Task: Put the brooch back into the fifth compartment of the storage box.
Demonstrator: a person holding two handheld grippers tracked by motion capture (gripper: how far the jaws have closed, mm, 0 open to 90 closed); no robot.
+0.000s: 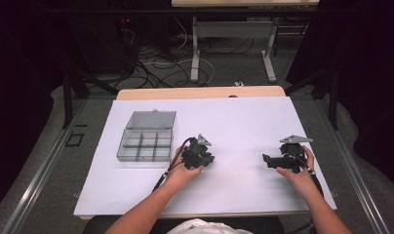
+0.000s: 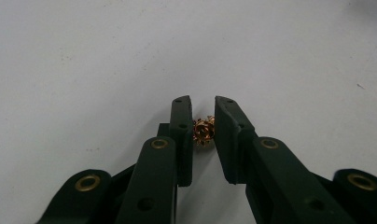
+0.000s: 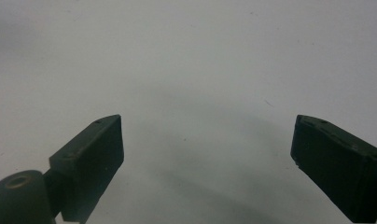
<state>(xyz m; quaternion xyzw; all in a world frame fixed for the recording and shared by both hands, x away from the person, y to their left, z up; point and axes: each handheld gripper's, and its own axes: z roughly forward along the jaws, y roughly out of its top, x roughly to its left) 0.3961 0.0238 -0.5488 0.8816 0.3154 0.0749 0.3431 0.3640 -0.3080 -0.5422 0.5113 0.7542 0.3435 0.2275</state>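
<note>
In the left gripper view a small brass toothed gear sits clamped between the two black jaws of my left gripper, just above the white sheet. From above, the left gripper rests at the middle of the sheet, right of the compartment box. My right gripper lies toward the right side of the sheet and points left. Its jaws stand wide apart over bare white paper with nothing between them.
A clear plastic compartment box with its lid swung back sits at the left of the white sheet. The wooden table edge runs along the back. Cables and desk legs lie on the floor beyond.
</note>
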